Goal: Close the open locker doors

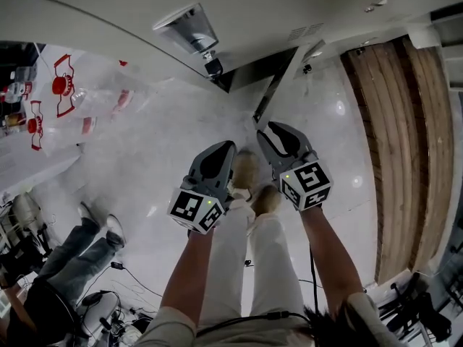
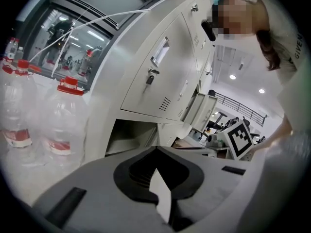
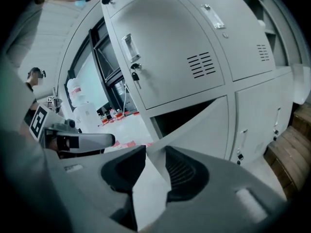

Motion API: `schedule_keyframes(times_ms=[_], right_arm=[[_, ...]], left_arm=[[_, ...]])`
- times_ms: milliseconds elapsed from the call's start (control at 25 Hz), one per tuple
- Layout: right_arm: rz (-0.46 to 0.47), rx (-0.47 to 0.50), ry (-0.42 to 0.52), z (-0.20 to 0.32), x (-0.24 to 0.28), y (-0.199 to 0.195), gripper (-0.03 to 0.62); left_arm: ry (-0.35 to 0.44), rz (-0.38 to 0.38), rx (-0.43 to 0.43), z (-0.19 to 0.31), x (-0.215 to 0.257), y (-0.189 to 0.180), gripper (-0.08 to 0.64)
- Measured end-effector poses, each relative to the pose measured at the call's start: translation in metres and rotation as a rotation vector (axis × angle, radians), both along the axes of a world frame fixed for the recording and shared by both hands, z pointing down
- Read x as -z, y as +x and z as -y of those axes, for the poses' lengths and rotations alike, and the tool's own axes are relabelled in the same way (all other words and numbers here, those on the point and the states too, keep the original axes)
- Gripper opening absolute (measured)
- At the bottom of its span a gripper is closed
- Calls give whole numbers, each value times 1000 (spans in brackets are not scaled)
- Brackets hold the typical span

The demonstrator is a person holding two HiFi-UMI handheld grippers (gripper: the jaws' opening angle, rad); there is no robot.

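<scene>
The white locker bank [image 1: 239, 20] runs across the top of the head view. One lower door [image 1: 272, 91] stands swung out towards me as a thin dark edge. In the right gripper view that door [image 3: 199, 125] hangs ajar over a dark compartment, below a shut upper door with a key [image 3: 135, 76]. My right gripper [image 1: 264, 127] [image 3: 155, 152] is open, its tips right at the door's free edge; I cannot tell if they touch. My left gripper [image 1: 226, 149] [image 2: 156, 149] is beside it, jaws together and empty, facing the open compartment [image 2: 131, 132].
Large water bottles with red caps [image 1: 94, 100] [image 2: 63, 120] stand left of the lockers. A second person [image 1: 65, 259] is at the lower left among floor cables. Wooden flooring [image 1: 405, 157] borders the white floor on the right. Another open door panel [image 2: 198, 111] shows further along.
</scene>
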State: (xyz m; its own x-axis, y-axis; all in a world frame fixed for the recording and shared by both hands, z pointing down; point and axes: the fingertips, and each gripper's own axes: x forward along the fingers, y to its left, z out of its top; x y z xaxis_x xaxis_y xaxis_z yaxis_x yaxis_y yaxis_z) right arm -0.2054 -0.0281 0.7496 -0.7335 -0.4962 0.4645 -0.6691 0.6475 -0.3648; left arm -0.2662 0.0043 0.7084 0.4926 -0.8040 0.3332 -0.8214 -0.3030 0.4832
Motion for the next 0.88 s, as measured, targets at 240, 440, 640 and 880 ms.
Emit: schedule_keyframes(times_ms=[240,440,640,880], right_arm=[[26,22,13,15,0,-33,124],[49,31,29,30,-1,-57,123],[65,29,65,49,-1,-72,121],[57,30,80,69,-8,-88,104]], left_arm=[[9,7,32,7,-2,-22,-3],[21,12,40,15,-3,-33,-3],[36,21,42,22,-5,-41,-3],[37,26,55,20,-9,-48,-3]])
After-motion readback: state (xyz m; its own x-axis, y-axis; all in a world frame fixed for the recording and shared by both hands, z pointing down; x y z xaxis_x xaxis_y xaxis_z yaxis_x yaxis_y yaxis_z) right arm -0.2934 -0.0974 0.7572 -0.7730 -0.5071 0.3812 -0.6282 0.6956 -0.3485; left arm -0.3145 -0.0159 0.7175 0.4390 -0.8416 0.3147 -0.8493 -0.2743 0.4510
